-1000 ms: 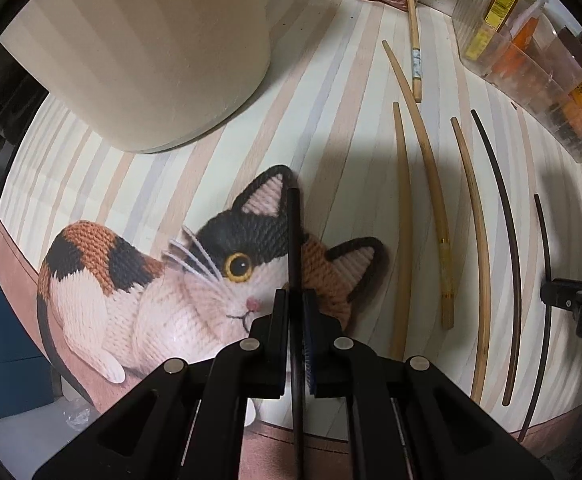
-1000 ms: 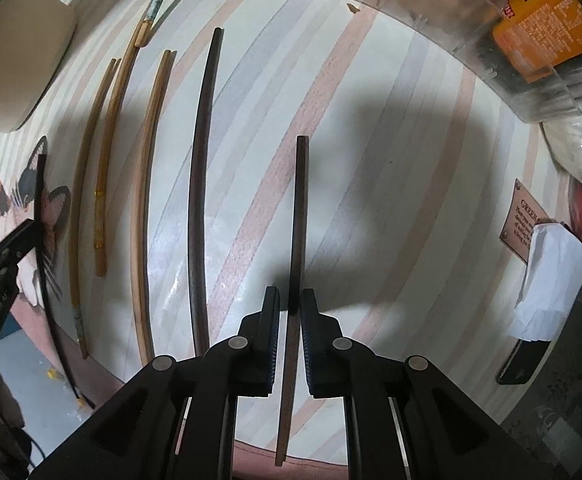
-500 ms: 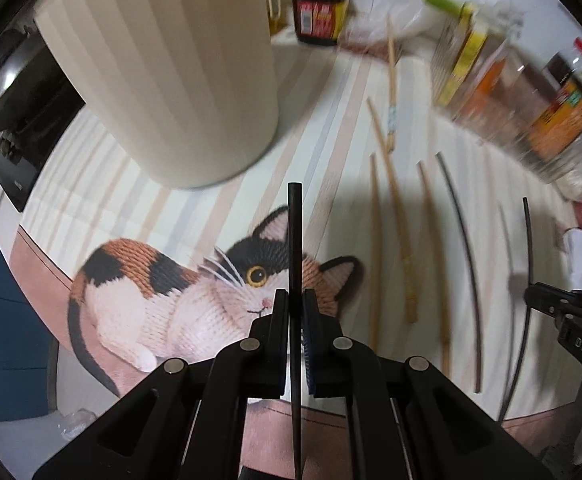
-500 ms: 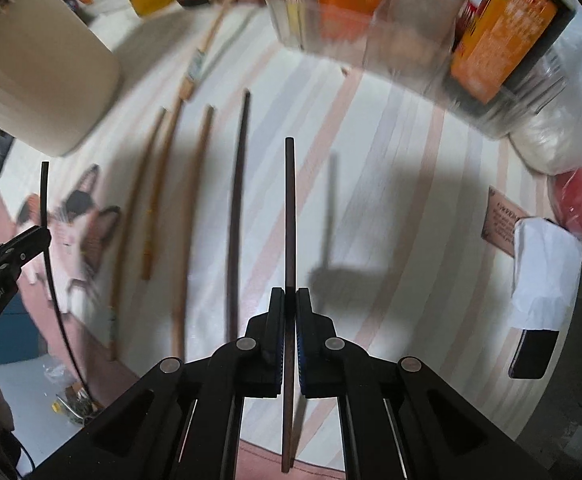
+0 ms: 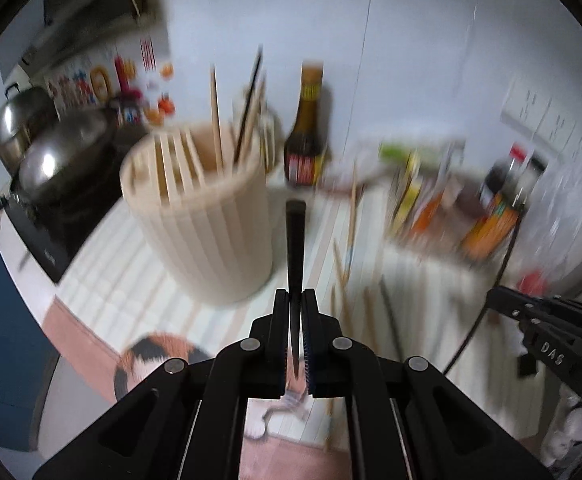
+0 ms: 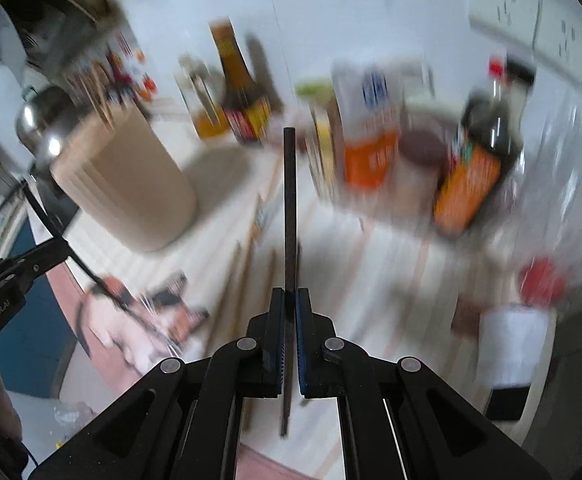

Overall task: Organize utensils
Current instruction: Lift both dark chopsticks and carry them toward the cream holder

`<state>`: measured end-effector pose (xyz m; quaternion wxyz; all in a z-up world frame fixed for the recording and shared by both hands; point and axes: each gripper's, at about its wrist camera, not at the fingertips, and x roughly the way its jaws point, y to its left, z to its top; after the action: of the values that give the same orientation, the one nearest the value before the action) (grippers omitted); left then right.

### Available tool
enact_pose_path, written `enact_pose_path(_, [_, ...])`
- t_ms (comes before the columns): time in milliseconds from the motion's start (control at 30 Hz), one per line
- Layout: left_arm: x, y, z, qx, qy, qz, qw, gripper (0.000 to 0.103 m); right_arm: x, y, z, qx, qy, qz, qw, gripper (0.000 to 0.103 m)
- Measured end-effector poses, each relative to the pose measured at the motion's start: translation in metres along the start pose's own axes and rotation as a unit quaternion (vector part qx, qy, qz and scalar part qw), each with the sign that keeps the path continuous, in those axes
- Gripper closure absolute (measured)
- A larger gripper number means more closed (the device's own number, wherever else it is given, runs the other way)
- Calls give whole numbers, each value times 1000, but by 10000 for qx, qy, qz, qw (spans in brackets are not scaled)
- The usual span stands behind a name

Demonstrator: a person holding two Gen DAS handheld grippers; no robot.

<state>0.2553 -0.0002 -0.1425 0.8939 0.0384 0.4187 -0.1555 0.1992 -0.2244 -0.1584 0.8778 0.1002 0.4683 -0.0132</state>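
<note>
While clamped, claws (image 5: 296,304) grip chopsticks (image 5: 295,248).

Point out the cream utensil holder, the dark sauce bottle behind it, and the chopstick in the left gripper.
cream utensil holder (image 5: 207,236), left wrist view, ribbed side wall.
dark sauce bottle (image 5: 305,148), left wrist view, body.
black chopstick (image 5: 295,240), left wrist view, shaft above pads.

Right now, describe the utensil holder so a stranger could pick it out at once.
On the striped mat beside the stove sits a tall cream ribbed holder, left of the dark sauce bottle. It is the only container with chopsticks standing upright in it; the others lie flat.
</note>
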Motion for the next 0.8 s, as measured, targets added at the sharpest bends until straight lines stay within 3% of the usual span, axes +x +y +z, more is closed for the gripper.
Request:
enact_pose_path(167, [-49,4,60,-118,-719,-237,9971,99,-45,27,66,-149,-804,288,9962,98])
enact_pose_path(400, [-93,31,132,-227,-1350,-73,9906,99,-81,77,150,-328,-1495,759,9853,98])
enact_pose_path(600, [-89,63,167,-363,-1324,169,9904,99,-70,121,200,-414,-1578,1073,9807,98])
enact_pose_path(800, [-61,82,171,-493,-985,189,9937,100,-34,159,222,-517,-1397,1250,9809,98])
